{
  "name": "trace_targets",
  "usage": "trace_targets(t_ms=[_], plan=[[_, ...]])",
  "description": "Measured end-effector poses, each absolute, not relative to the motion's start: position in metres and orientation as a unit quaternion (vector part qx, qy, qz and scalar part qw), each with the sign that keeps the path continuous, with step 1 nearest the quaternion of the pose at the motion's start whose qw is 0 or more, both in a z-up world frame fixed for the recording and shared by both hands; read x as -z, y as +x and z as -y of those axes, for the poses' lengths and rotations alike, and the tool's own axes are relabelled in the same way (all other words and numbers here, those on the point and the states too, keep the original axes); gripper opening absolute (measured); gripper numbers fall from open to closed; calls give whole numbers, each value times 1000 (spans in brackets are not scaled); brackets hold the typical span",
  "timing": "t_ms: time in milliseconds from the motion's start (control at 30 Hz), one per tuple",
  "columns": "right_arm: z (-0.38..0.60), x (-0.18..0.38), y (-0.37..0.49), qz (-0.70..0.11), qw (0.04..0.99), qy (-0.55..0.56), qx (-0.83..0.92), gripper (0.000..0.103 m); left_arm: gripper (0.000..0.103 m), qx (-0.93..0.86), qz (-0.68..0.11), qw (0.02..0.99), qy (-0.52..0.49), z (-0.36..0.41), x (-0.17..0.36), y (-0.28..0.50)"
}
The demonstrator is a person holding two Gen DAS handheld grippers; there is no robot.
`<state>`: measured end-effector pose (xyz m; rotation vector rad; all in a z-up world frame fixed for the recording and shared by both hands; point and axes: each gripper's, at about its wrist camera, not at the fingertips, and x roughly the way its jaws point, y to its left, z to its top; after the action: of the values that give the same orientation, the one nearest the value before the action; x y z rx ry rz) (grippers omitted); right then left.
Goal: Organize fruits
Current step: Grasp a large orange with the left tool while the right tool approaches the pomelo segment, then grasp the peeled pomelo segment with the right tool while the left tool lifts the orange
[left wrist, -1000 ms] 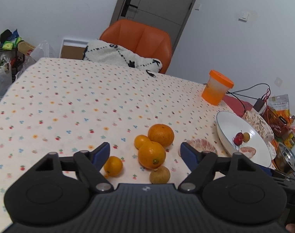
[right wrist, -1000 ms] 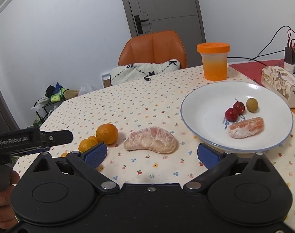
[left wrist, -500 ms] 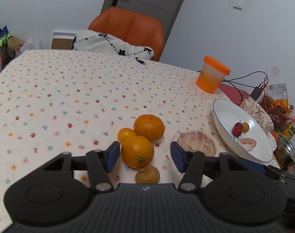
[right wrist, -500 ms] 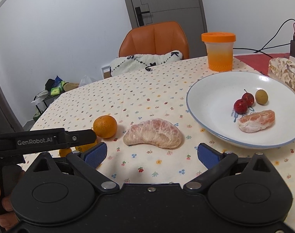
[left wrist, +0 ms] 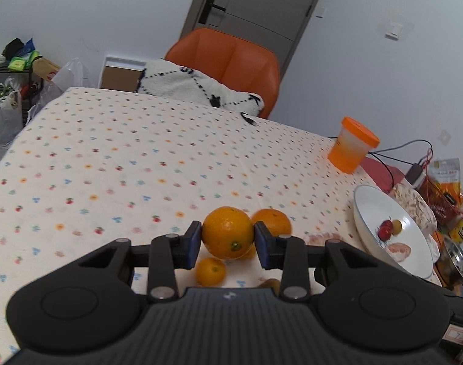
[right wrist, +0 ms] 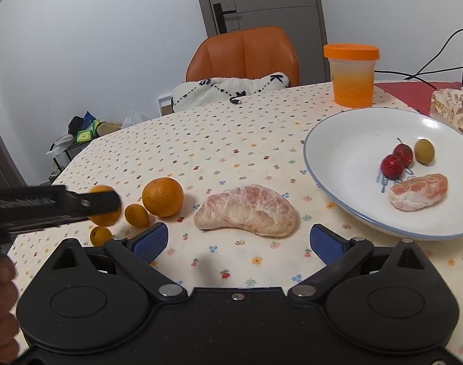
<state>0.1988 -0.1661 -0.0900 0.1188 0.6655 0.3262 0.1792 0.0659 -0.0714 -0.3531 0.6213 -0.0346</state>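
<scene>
From the left wrist we see our left tool (left wrist: 227,240) clenched on an orange (left wrist: 227,236), its jaws having just been closing onto it — the fruit sits between the blue pads above the counter (left wrist: 124,164), with a second orange (left wrist: 274,220) just behind and a smaller one (left wrist: 210,270) below. From the right wrist, our right tool (right wrist: 236,238) stands released, apart from the peeled pomelo segment (right wrist: 246,210) ahead of it, beside the white plate (right wrist: 347,152).

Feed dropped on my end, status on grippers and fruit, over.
Left gripper just closed, pads on an orange. Right gripper open, empty, behind the pomelo segment. Plate path unobstructed.
</scene>
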Motion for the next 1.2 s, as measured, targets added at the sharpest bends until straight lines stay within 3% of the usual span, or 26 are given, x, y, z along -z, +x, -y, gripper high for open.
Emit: trace_targets(t_ms=[800, 867, 900, 1200], plan=[[128, 104, 228, -342, 934, -10, -99, 102, 36, 2, -309, 929, -206, -94, 86, 177], [126, 104, 229, -341, 936, -16, -91, 97, 36, 2, -309, 928, -207, -95, 87, 176], [125, 104, 229, -337, 937, -16, -86, 89, 36, 1, -309, 928, -207, -95, 86, 176], [135, 99, 217, -325, 939, 15, -110, 87, 36, 6, -307, 930, -203, -85, 81, 174]])
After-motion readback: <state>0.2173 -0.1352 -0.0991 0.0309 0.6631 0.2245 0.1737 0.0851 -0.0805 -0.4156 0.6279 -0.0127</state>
